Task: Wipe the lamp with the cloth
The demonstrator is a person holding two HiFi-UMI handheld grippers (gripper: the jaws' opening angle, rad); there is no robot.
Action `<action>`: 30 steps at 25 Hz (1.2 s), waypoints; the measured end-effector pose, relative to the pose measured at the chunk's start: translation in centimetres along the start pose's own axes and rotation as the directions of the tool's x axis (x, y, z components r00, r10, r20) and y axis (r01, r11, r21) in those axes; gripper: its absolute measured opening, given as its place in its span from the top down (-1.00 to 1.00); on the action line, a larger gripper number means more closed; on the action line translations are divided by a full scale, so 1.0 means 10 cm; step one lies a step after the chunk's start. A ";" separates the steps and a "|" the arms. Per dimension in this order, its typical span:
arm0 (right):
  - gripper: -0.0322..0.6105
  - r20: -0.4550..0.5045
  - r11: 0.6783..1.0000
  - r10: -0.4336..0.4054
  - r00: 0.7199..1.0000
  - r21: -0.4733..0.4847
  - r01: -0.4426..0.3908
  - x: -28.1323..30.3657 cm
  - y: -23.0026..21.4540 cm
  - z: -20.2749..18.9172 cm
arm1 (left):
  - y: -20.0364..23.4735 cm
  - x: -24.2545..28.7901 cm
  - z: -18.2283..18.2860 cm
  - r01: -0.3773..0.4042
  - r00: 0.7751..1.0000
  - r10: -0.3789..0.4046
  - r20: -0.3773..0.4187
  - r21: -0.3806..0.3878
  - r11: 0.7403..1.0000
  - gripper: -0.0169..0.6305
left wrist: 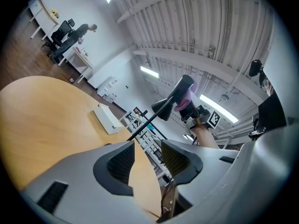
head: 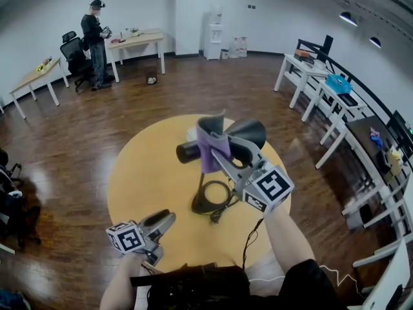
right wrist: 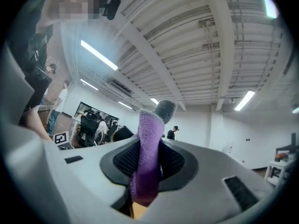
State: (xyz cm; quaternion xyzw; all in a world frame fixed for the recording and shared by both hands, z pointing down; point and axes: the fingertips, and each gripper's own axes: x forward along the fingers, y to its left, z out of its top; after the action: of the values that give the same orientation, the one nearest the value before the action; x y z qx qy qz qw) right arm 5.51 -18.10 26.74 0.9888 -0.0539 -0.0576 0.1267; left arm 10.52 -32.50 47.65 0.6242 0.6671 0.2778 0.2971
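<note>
One cloth (head: pixel 211 148) pinched in the right gripper (right wrist: pixel 147 160) fingers at one lamp (head: pixel 251 132); left gripper (left wrist: pixel 145 160) fingers spread.

The right gripper (head: pixel 222 155) is being held out ahead of the body, higher than the left, on a bare right forearm (head: pixel 288 237), with its marker cube facing the head camera; its fingers (right wrist: pixel 122 160) are pinching a purple cloth (right wrist: pixel 148 139) between their ribbed pads; the left gripper (head: pixel 169 218) is hanging low and close to the body on the left forearm (head: pixel 121 283), pointing roughly level; its fingers (left wrist: pixel 117 164) are standing apart, gripping nothing.
</note>
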 end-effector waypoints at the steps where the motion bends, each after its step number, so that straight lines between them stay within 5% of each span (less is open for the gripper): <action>1: 0.58 -0.007 0.999 -0.030 1.000 0.013 0.030 -0.03 -0.09 -0.06 | -0.01 0.01 0.01 0.005 1.000 -0.005 0.005 0.002 1.000 0.40; 6: 0.58 -0.076 0.982 -0.190 0.979 -0.010 0.190 -0.25 -0.48 -0.34 | -0.07 0.07 0.05 0.023 1.000 -0.023 0.017 0.006 1.000 0.40; 11: 0.58 -0.156 0.941 -0.337 0.929 -0.053 0.333 -0.52 -0.83 -0.68 | -0.10 0.11 0.04 0.031 0.999 -0.031 0.006 0.002 1.000 0.40; 20: 0.58 -0.240 0.876 -0.466 0.852 0.008 0.482 -0.98 -1.24 -1.11 | -0.10 0.11 0.01 0.037 0.999 -0.037 0.004 -0.010 0.999 0.40; 26: 0.58 -0.330 0.799 -0.542 0.773 0.084 0.596 -1.15 -1.38 -1.26 | -0.07 0.12 0.02 0.034 0.999 -0.034 0.005 -0.010 0.999 0.40; 28: 0.58 -0.295 0.816 -0.521 0.801 0.104 0.569 -1.09 -1.24 -1.10 | -0.06 0.11 0.03 0.037 0.999 -0.036 0.012 -0.015 0.999 0.40; 30: 0.58 -0.185 0.888 -0.424 0.887 0.106 0.447 -0.91 -0.88 -0.78 | -0.04 0.08 0.04 0.035 0.999 -0.035 0.015 -0.017 0.999 0.40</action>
State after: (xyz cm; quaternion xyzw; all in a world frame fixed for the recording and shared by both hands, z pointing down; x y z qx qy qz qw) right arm -1.71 -6.60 32.94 0.9835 0.1759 -0.0025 0.0416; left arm 10.52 -31.69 46.99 0.6118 0.6732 0.2738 0.3124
